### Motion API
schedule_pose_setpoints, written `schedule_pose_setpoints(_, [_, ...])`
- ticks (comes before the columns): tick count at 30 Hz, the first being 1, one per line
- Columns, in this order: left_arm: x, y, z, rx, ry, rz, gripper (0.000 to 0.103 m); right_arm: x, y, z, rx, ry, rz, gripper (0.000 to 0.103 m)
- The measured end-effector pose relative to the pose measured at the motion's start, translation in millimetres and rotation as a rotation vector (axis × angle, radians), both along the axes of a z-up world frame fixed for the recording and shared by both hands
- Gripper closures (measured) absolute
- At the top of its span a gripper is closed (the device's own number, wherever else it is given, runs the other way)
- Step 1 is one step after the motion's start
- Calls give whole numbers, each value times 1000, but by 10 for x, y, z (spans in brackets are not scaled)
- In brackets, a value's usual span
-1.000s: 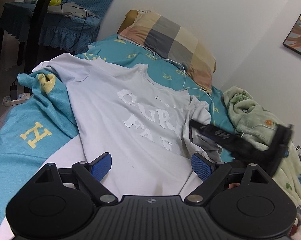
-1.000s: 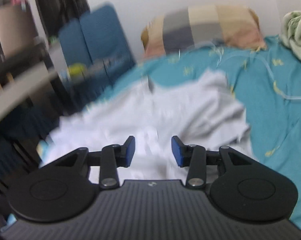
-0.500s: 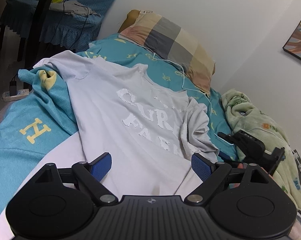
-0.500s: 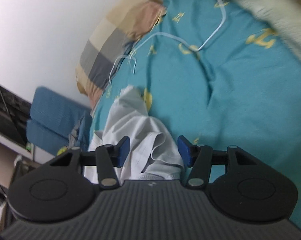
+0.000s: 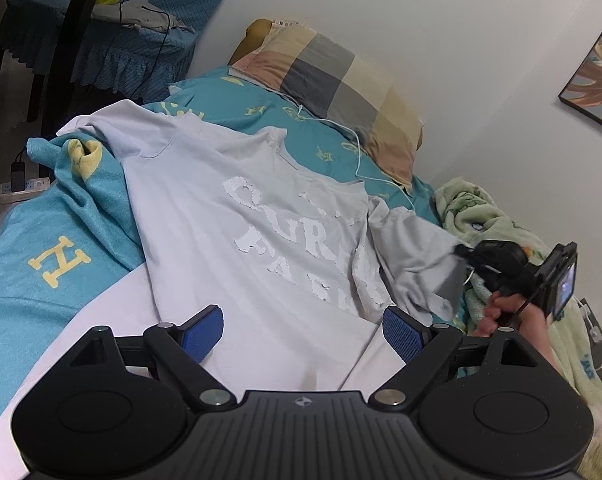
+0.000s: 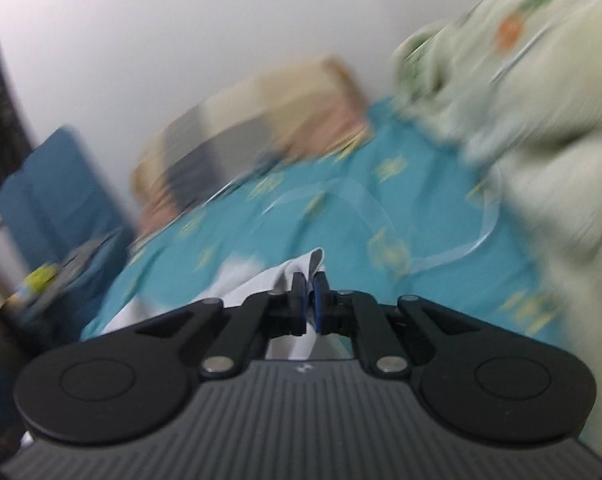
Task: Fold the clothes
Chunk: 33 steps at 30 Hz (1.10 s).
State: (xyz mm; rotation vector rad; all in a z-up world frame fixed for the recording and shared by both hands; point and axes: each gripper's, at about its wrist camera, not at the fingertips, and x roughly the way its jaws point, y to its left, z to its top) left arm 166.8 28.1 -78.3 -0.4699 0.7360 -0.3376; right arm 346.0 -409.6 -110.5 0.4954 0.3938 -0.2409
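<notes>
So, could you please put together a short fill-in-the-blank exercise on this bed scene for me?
1. The right tongs are shut on the T-shirt's ____.
2. The left tongs hover ____ above the T-shirt, gripping nothing.
3. The bedsheet under the shirt is ____ in colour, with yellow letters.
4. The pillow at the head of the bed has a ____ pattern.

Missing words: sleeve; open; teal; checked
</notes>
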Motion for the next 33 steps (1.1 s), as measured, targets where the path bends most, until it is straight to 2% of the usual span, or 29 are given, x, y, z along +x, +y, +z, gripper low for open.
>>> schedule_pose_setpoints(3, [-5,-16,5,2,-1,-4,14,15,-379,7,-60,37,-108,97])
schedule_pose_setpoints(6, [23,-33,-2,17,5,2,14,123,-607,-208,-117,130,-160,96])
schedule_pose_setpoints(9, [58,-38,-28,37,15,9,14,169,-693,-441,-113,204,-151,95])
schedule_pose_setpoints(12, [92,-42,-51,51,27,13,14,163,-659,-392,-118,204,-117,93])
schedule_pose_setpoints(13, [101,-42,-51,56,27,13,14,141,-660,-345,-91,197,-106,91])
schedule_pose_setpoints(15, [112,-38,-39,62,25,15,14,81,-633,-259,-21,187,-78,76])
schedule_pose_setpoints(16, [110,-31,-30,63,24,18,14,26,-605,-219,9,181,-69,60])
schedule_pose_setpoints(17, [106,-20,-21,64,23,22,14,-28,-577,-179,40,176,-59,50])
schedule_pose_setpoints(19, [89,1,-17,71,30,28,14,-174,-527,-104,110,184,-55,47])
schedule_pose_setpoints(24, [35,18,-17,117,50,37,14,-521,-416,-133,388,237,-66,47])
schedule_pose_setpoints(28, [-9,-5,-4,161,41,33,14,-684,-297,-458,634,247,-99,47])
schedule_pose_setpoints(31, [-13,-9,-8,180,42,38,14,-730,-248,-739,707,246,-172,47])
schedule_pose_setpoints(33, [-1,-9,-18,185,45,41,14,-751,-261,-920,777,212,-223,47])
